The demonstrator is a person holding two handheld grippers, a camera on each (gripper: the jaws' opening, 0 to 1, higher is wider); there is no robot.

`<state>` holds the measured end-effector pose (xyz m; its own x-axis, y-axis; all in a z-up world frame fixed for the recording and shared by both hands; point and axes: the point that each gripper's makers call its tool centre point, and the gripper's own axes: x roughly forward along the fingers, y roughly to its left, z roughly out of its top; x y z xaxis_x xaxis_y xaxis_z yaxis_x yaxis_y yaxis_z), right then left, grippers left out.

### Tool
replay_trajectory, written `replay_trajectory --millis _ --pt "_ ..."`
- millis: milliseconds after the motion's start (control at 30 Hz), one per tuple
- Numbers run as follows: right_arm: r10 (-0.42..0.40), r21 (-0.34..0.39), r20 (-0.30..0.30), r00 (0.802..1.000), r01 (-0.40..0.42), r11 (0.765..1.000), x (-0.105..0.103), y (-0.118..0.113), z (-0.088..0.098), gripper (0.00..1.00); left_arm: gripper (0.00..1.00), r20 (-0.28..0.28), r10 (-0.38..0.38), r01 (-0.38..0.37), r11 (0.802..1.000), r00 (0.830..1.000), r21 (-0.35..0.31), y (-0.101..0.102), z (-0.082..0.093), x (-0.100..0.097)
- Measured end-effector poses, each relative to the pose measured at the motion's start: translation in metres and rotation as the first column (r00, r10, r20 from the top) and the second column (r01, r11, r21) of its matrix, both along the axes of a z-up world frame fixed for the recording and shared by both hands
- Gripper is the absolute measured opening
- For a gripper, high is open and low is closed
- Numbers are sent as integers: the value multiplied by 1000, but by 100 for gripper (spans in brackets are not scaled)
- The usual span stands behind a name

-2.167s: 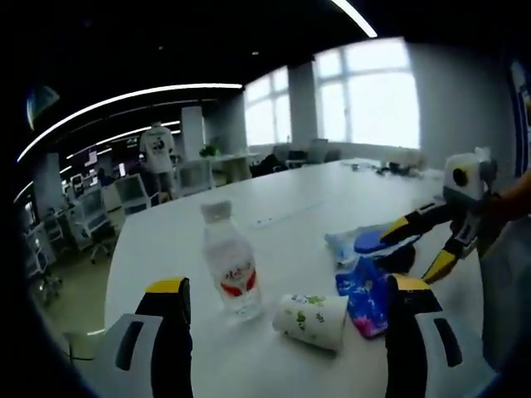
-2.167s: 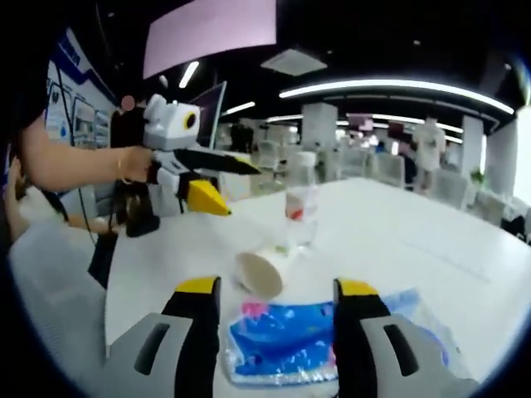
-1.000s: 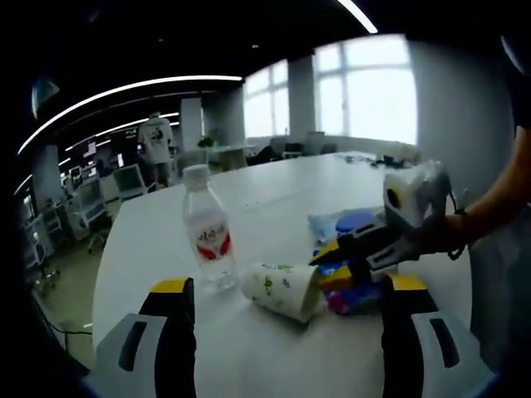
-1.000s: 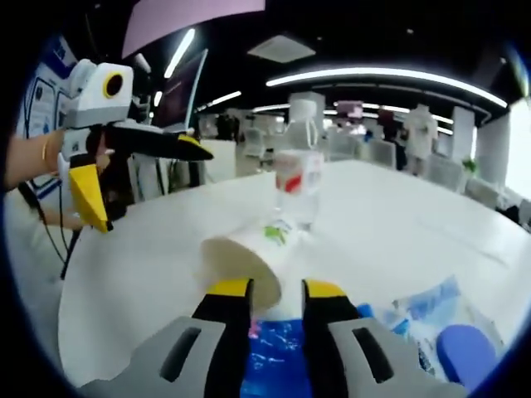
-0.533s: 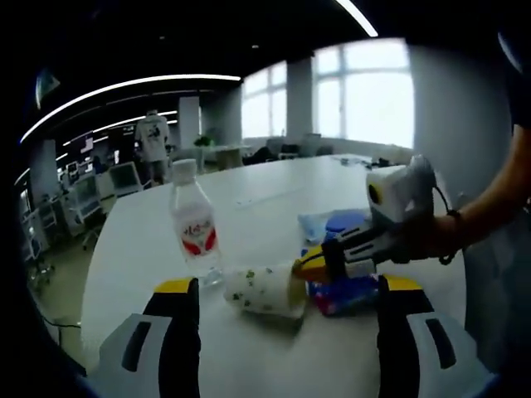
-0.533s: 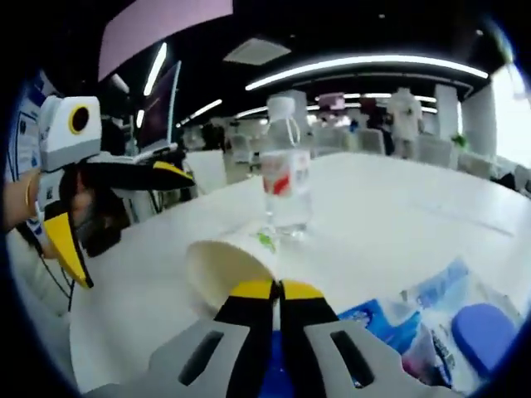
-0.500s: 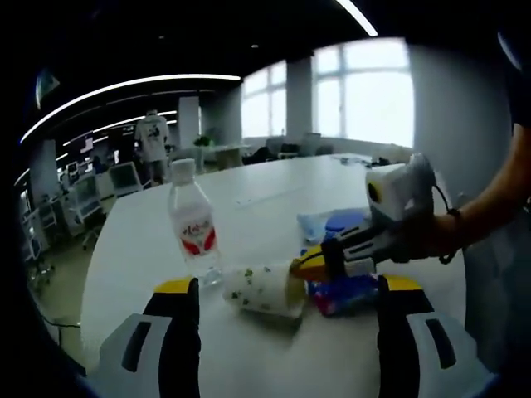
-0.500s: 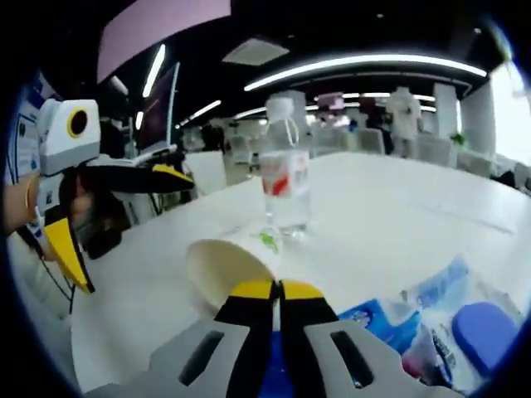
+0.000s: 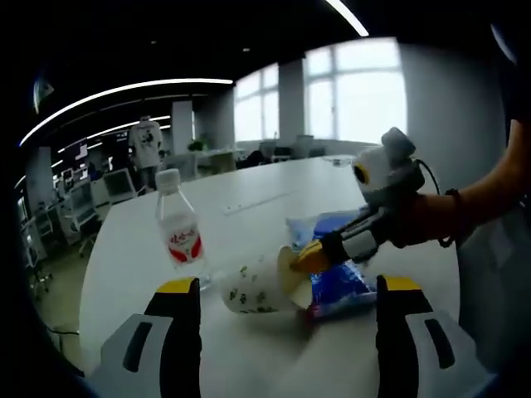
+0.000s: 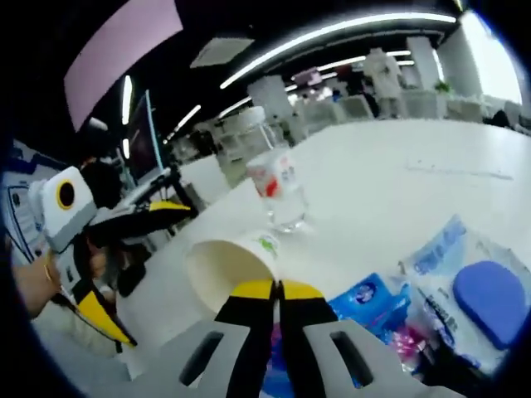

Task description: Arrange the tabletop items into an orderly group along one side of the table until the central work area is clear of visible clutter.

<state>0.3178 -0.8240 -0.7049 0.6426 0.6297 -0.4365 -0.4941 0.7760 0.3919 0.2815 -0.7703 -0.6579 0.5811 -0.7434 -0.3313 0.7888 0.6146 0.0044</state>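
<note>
- One paper cup (image 9: 253,286) printed with green leaves lies tipped on the white counter (image 9: 274,199), its open mouth turned toward the right gripper (image 9: 300,259).
- The right gripper's yellow-tipped jaws are pressed together on the cup's rim; in the right gripper view the jaws meet at the right gripper (image 10: 275,289), just at the lip of the cup (image 10: 228,265).
- One clear water bottle (image 9: 181,235) with a white cap and red label stands upright just beyond the cup; it also shows in the right gripper view as the bottle (image 10: 275,189).
- One blue patterned packet (image 9: 338,288) lies flat under and beside the right gripper, touching the cup's mouth side.
- One pale blue wipes pack (image 10: 465,286) with a round blue lid sits on the counter beside the packet.
- The left gripper (image 9: 280,292) hovers near the cup with its jaws wide apart, holding nothing; it shows in the right gripper view as the left gripper (image 10: 149,253), jaws likewise spread.
- One person (image 9: 147,141) in a white top stands far back in the office.
</note>
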Motion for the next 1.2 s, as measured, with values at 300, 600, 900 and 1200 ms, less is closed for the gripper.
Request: replay_trajectory --millis 300,600,900,1200 --pt "50 22 -18 999 -50 999 -18 -9 33 0 81 38 -40 39 999 998 26 -7 10 -14" --pt "105 -51 -71 992 -108 993 -45 -24 40 0 78 84 -74 68 995 994 68 -10 17 -26" --pt "166 -25 -166 972 -173 985 -72 -20 50 0 74 138 -139 121 984 981 130 -15 21 -38" --pt "187 -93 -231 955 -212 973 -99 -33 41 0 67 190 -217 178 963 957 205 -24 24 -53"
